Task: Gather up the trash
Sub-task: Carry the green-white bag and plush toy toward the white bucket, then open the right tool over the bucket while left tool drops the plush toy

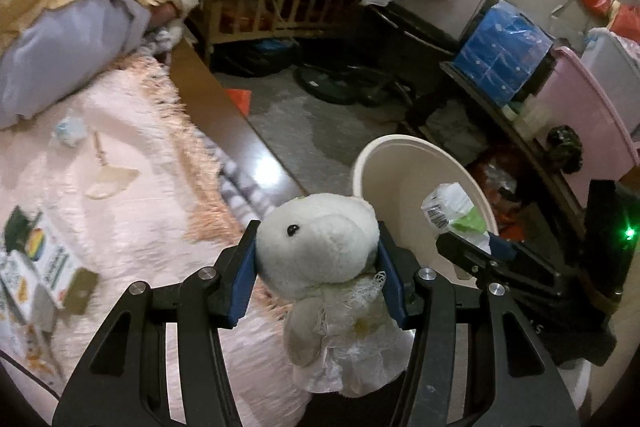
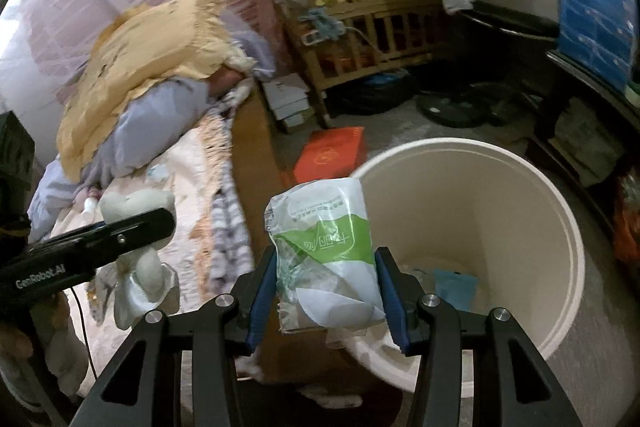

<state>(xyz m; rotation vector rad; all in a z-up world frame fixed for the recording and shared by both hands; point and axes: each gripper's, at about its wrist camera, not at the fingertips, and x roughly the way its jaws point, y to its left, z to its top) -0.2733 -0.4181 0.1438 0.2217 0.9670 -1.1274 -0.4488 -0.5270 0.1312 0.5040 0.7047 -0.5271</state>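
Note:
My left gripper [image 1: 316,267] is shut on a white plush bunny [image 1: 320,243] in a lace dress, held above the edge of the bed beside a cream bin [image 1: 396,155]. My right gripper [image 2: 326,295] is shut on a crumpled white and green plastic wrapper [image 2: 328,251], held at the near left rim of the cream bin [image 2: 532,227]. The bin holds a blue scrap [image 2: 454,287] at its bottom. The right view shows the left gripper [image 2: 132,227] with the bunny [image 2: 136,203] at left. The left view shows the right gripper [image 1: 480,247] with the wrapper [image 1: 452,207] over the bin.
The bed with a pink blanket [image 1: 132,207] carries a crumpled tissue [image 1: 70,133], a paper scrap [image 1: 110,181] and small boxes [image 1: 44,263]. A wooden crib [image 2: 360,27], an orange box [image 2: 332,155] on the floor, a fan base [image 1: 328,83] and shelves with pink tubs [image 1: 580,107] surround the bin.

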